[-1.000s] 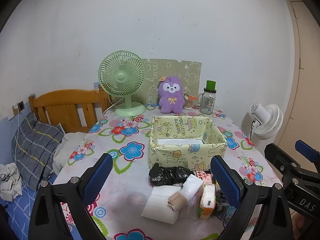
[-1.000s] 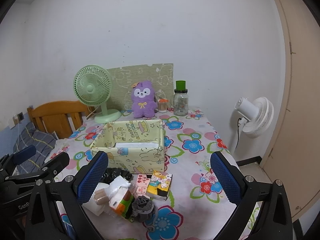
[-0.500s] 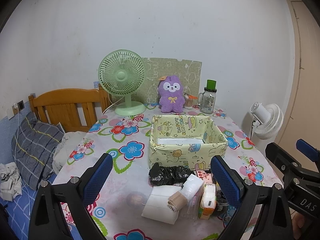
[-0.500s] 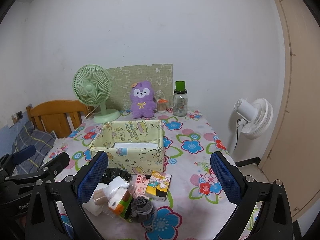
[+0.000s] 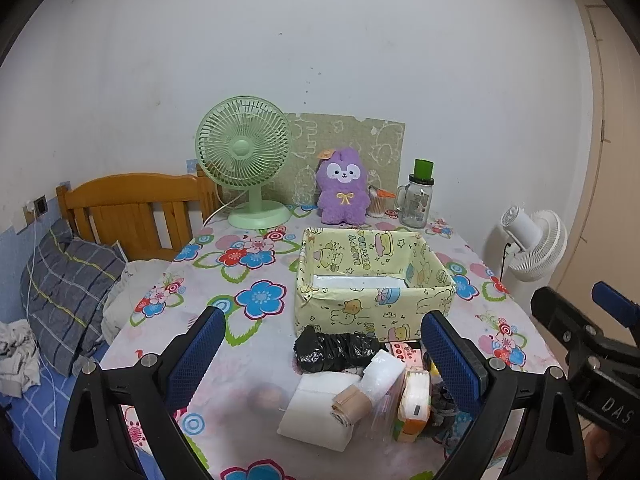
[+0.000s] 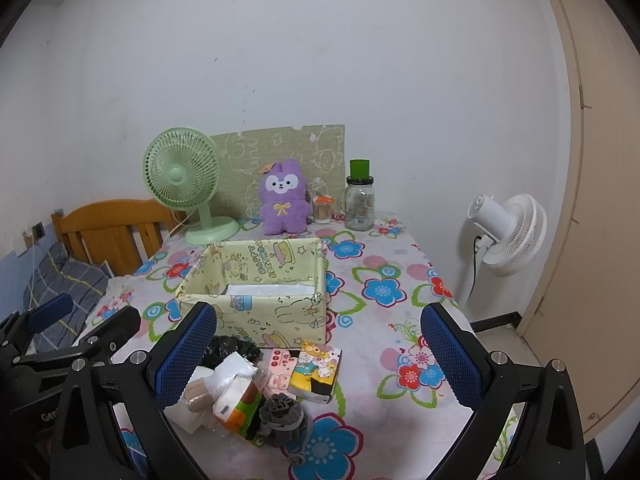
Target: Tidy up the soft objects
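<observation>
White wall backs a table (image 5: 160, 332) spread with a flower-print cloth, a wooden headboard (image 5: 132, 204) and a plaid pillow (image 5: 68, 280) to its left, a white standing fan (image 6: 508, 236) on the floor to its right. Along the far edge stand a green desk fan (image 5: 244, 152), a purple plush toy (image 5: 342, 192) and a glass jar with a green lid (image 5: 418, 200), with a patterned green board (image 6: 280, 152) leaning on the wall behind them.

At mid-table sits an open box wrapped in yellow cartoon paper (image 5: 372, 304); something flat and white lies in its bottom. Just near of the box lies a heap of soft things, touching one another: a crumpled black plastic bag (image 5: 332, 350), a white folded tissue stack (image 5: 320, 412), a tan roll (image 5: 352, 402), an orange-and-white tissue pack (image 6: 236, 404), a pink printed packet (image 6: 278, 368), a yellow cartoon tissue pack (image 6: 316, 372) and a grey mesh bath puff (image 6: 282, 414) at the nearest edge.

Left gripper (image 5: 320, 360) hangs above the near side of the table, jaws spread wide and empty, the heap between and beyond its blue pads (image 5: 194, 356). Right gripper (image 6: 316, 354) hangs just to its right, equally wide and empty, framing the same heap. Neither touches anything.
</observation>
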`<state>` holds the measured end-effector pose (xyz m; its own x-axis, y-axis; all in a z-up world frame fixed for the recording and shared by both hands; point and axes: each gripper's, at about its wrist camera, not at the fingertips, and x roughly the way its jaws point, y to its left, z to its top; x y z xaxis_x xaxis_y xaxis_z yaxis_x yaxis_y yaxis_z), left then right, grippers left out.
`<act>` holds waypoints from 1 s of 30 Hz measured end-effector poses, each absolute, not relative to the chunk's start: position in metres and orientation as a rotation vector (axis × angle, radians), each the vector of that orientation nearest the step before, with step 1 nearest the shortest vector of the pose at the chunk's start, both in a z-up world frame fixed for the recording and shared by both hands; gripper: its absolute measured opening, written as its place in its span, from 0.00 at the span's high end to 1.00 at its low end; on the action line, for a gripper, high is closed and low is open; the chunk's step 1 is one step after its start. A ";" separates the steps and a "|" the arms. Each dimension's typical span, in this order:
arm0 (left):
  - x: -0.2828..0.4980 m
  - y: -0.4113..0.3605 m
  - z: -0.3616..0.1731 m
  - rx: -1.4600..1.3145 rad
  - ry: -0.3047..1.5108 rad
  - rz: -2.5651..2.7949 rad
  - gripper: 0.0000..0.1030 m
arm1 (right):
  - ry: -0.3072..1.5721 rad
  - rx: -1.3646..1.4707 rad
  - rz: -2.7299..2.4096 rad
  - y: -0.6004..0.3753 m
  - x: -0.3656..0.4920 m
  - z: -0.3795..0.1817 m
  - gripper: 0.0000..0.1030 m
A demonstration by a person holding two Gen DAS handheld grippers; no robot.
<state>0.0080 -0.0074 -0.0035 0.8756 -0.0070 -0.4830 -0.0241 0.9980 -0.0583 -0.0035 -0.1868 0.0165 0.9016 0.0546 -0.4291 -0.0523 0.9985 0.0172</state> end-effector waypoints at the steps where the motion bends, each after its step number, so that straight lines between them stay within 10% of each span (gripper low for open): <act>1: 0.009 -0.007 -0.004 -0.061 0.507 0.009 0.04 | 0.448 0.001 0.053 -0.186 -0.002 0.016 0.00; 30: 0.043 -0.016 -0.056 -0.044 0.635 -0.028 0.18 | 0.565 -0.013 0.091 -0.178 0.042 -0.030 0.07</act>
<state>0.0431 -0.0156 -0.0563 0.8048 -0.0399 -0.5921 0.0128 0.9987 -0.0499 0.0425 -0.1778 -0.0299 0.8410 0.0823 -0.5348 -0.0894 0.9959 0.0126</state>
